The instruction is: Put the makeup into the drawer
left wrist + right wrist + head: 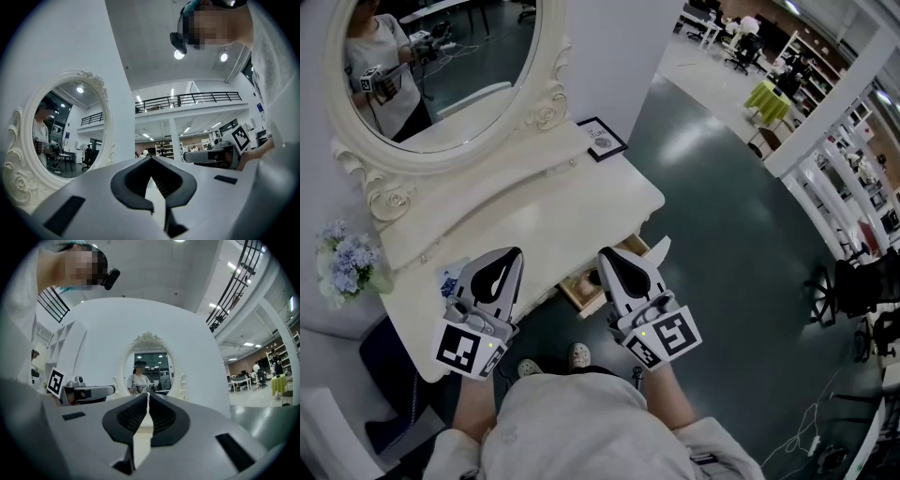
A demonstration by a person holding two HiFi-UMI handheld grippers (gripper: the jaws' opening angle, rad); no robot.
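Note:
A white dressing table [534, 202] stands below me. Its drawer [581, 291] is pulled out a little under the front edge and shows a wooden inside. A small blue and white item [450, 278], possibly the makeup, lies on the table's front left, partly hidden by my left gripper [514, 253]. That gripper hovers over the table's front edge, shut and empty [150, 159]. My right gripper [605, 253] hangs just above the open drawer, jaws together with nothing between them [148, 394]. Both point level towards the mirror.
An oval mirror [441, 66] in an ornate white frame rises at the table's back. A small black-framed card [602, 139] stands at the back right and pale blue flowers [342, 262] at the left. The person's slippered feet [579, 354] are below the drawer, on dark floor [722, 234].

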